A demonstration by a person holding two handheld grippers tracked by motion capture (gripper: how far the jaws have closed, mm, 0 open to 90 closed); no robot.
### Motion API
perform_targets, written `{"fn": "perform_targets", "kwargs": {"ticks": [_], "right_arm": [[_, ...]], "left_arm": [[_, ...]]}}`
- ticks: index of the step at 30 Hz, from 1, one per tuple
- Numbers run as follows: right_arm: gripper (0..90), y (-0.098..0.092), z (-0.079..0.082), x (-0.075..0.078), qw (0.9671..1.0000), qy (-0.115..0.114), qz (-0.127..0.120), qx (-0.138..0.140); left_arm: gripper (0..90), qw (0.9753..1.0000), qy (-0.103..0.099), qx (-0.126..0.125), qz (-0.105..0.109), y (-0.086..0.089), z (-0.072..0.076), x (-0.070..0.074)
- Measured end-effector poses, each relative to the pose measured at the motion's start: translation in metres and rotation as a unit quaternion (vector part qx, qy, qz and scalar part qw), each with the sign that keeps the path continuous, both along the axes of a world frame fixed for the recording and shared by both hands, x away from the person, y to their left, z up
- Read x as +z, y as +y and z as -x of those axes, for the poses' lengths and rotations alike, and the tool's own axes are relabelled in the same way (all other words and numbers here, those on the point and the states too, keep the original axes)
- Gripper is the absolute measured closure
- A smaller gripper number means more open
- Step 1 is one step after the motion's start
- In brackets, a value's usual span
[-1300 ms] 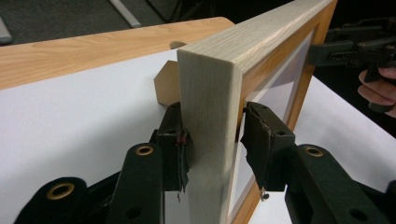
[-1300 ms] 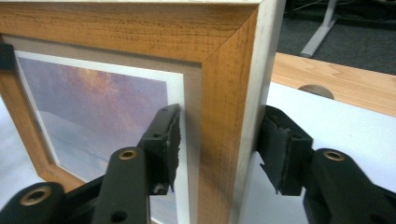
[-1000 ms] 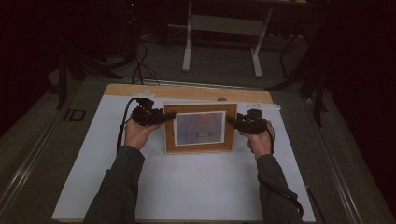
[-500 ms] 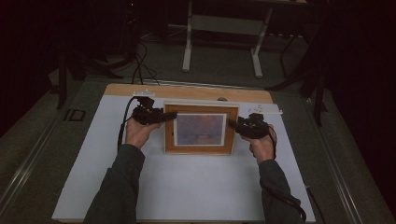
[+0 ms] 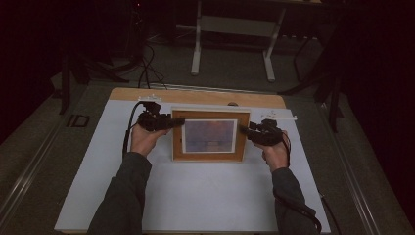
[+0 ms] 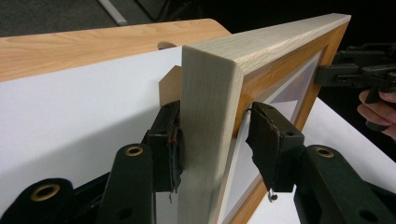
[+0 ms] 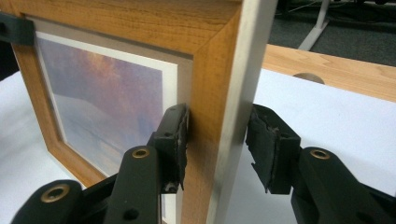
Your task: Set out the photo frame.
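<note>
Dim room, dark floor and a pale desk frame beyond; a white sheet (image 5: 195, 196) covers most of the wooden table (image 5: 195, 96).

Left gripper (image 6: 212, 144): one pad is pressed against the back of the picture frame (image 5: 209, 135), while the other pad stands a little off its front face, so the jaws straddle the left rail without a full pinch. Right gripper (image 7: 215, 140): the pad on the picture side touches the front of the right rail, and the outer pad stands clear of the rail's back, so this one too is spread around the wood and not closed on it.

Outward from the fingers, the frame stands between both hands on the far middle of the sheet, its picture facing the person.

Compared with a second ago, the right gripper has slid a little nearer along the right rail; the left gripper and the frame sit where they were. That reads as the person settling a two-sided hold, probably before lifting or standing the frame up. Squeezing both sides comes next.
</note>
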State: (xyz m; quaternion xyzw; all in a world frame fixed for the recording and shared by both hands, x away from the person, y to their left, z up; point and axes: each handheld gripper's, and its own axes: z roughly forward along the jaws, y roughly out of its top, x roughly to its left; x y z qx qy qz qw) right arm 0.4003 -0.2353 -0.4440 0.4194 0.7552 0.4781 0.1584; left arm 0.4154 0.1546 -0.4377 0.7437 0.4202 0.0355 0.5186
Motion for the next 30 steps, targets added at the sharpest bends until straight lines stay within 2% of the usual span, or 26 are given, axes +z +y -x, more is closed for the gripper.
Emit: {"fn": "perform_targets", "kwargs": {"ticks": [10, 19, 23, 30], "right_arm": [[54.9, -0.004, 0.002, -0.001, 1.0000, 0.001, 0.001, 0.002], [54.9, -0.012, 0.007, 0.000, 1.0000, 0.000, -0.001, 0.003], [55.4, -0.016, 0.008, 0.000, 1.0000, 0.002, 0.003, 0.003], [55.5, -0.022, 0.009, -0.004, 0.9999, 0.011, 0.003, 0.001]], "left_arm": [[51.9, 1.0000, -0.003, 0.000, 0.001, 0.007, 0.008, 0.000], [50.2, 0.9999, -0.009, 0.008, 0.011, 0.022, 0.019, 0.002], [49.7, 0.9996, -0.010, 0.019, 0.016, 0.030, 0.026, 0.003], [48.7, 0.9993, -0.013, 0.035, 0.010, 0.043, 0.041, 0.001]]}}
